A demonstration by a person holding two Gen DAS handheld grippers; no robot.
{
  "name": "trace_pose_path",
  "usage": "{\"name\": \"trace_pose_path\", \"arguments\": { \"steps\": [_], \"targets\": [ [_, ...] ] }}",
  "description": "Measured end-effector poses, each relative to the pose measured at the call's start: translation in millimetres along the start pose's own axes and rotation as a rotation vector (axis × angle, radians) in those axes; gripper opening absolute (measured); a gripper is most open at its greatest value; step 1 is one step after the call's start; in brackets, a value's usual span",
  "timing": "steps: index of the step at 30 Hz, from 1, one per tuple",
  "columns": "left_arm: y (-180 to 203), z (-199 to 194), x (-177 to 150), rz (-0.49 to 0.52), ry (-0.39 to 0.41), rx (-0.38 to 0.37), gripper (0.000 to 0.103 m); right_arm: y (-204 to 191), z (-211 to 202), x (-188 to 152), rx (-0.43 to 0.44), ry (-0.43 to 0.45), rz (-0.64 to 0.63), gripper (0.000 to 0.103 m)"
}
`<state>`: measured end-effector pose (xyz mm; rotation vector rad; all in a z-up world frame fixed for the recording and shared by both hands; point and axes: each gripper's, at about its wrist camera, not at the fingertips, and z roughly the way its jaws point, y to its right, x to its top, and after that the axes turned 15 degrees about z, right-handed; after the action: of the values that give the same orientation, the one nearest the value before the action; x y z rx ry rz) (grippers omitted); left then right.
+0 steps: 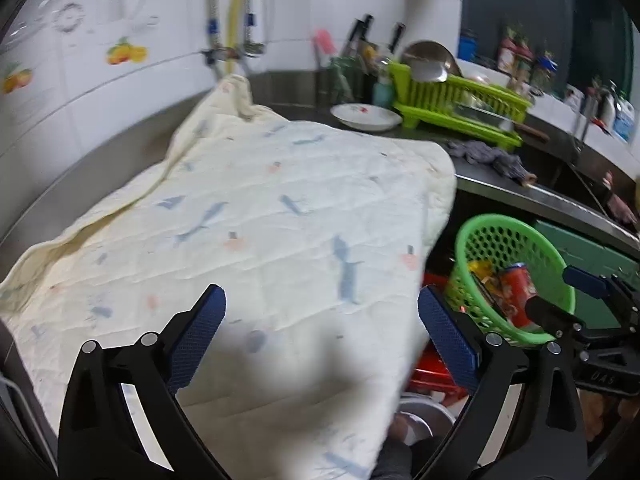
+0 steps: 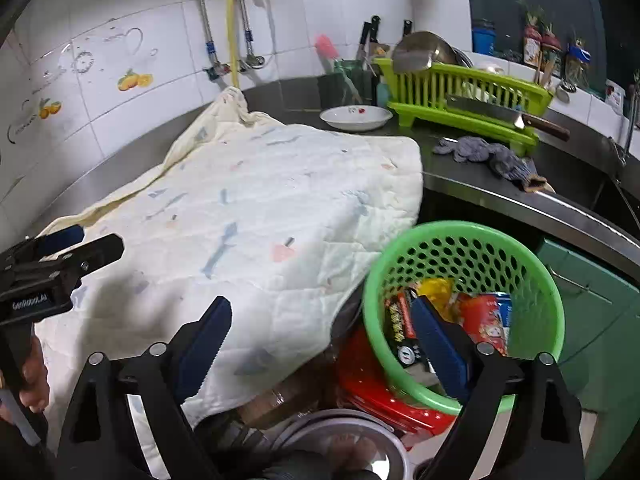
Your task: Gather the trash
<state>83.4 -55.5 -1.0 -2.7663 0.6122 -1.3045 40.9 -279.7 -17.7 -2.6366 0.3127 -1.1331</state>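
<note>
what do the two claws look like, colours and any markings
Both are black angular frames with silver round pivot bolts and two fingers faced with dark blue textured pads: left claw, right claw. White lettering marks the body of each, seen from the other's camera. No cables or sleeves show.

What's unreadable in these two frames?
- Countertop under the quilted cloth: hidden in both views.
- Bottom of the green basket: right view, blocked by wrappers and the right hand-held gripper finger.
- Wrapper print: left view, too blurred.
- Red item under the basket: mostly covered.
</note>
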Motion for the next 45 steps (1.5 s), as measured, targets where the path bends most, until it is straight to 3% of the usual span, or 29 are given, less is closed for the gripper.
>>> {"name": "trace_pose_path", "arguments": {
  "steps": [9,21,45],
  "targets": [
    [-21,-27,-19,-0.004,0.044,0.079,0.098,-21,-13,-5,0.036,0.018,0.013,0.09],
    [-31,-36,-41,-0.045,0.047,0.087,0.098,-30,-26,-10,0.024,0.045,-0.009,0.091],
    [-28,-47,-41,-0.047,0.083,0.077,0.098,-34,-30,-11,0.001,0.06,-0.029,0.091]
  ]
}}
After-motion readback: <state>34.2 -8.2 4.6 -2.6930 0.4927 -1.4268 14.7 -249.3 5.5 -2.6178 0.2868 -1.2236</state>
